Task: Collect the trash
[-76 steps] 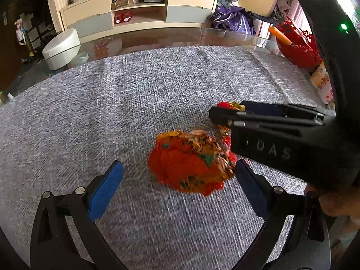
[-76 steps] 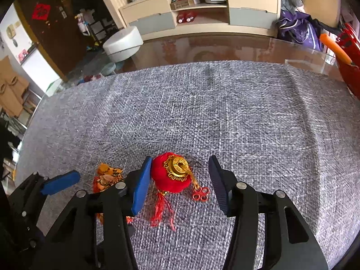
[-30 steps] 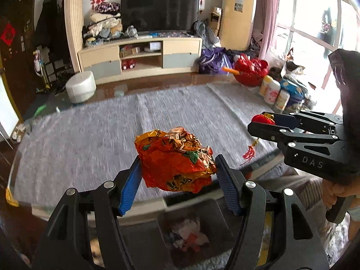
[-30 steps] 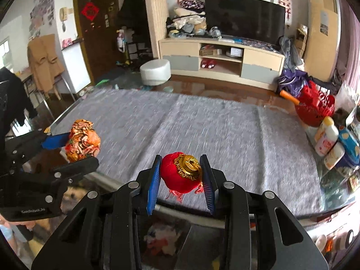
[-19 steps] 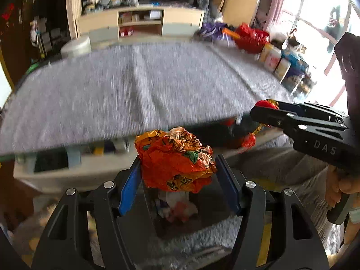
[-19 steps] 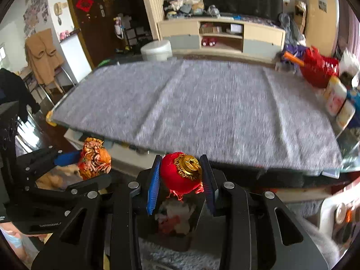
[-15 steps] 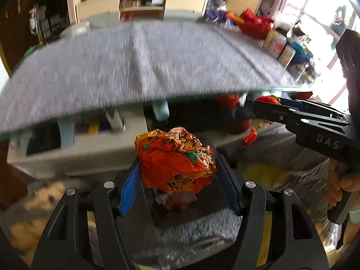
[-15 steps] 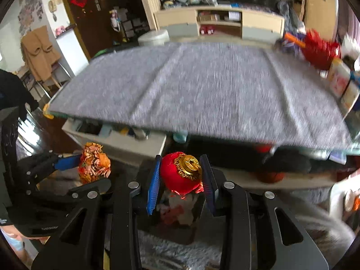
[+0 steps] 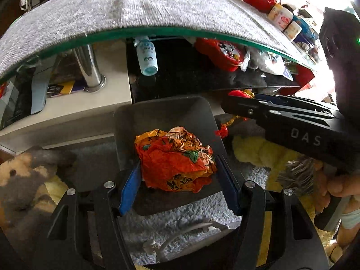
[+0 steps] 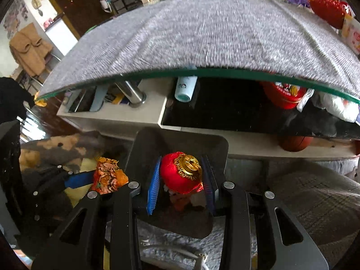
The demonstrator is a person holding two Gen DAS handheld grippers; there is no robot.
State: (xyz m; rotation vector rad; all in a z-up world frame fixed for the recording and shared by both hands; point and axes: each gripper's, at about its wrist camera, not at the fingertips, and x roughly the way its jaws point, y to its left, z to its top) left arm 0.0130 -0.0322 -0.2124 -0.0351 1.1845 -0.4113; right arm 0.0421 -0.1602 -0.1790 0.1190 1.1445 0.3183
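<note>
My left gripper (image 9: 177,180) is shut on a crumpled orange wrapper (image 9: 175,159) and holds it over a dark grey trash bin (image 9: 162,110) on the floor. My right gripper (image 10: 181,180) is shut on a red lantern ornament with a gold cap (image 10: 180,173), also above the bin (image 10: 180,141). In the left wrist view the right gripper (image 9: 238,100) reaches in from the right with the ornament's tassel (image 9: 221,130) hanging over the bin's rim. In the right wrist view the left gripper with the wrapper (image 10: 108,175) sits at the left. Some trash (image 10: 186,200) lies in the bin.
The glass table edge with its grey cloth (image 9: 135,11) hangs over the bin. A lower shelf holds a blue bottle (image 9: 146,56) and a red tin (image 9: 220,51). A plush toy (image 9: 24,180) lies left of the bin, a white cable (image 9: 191,229) on the rug.
Both grippers have dropped from table height to below the table edge, carrying the wrapper and the ornament, and now hang closer over the bin.
</note>
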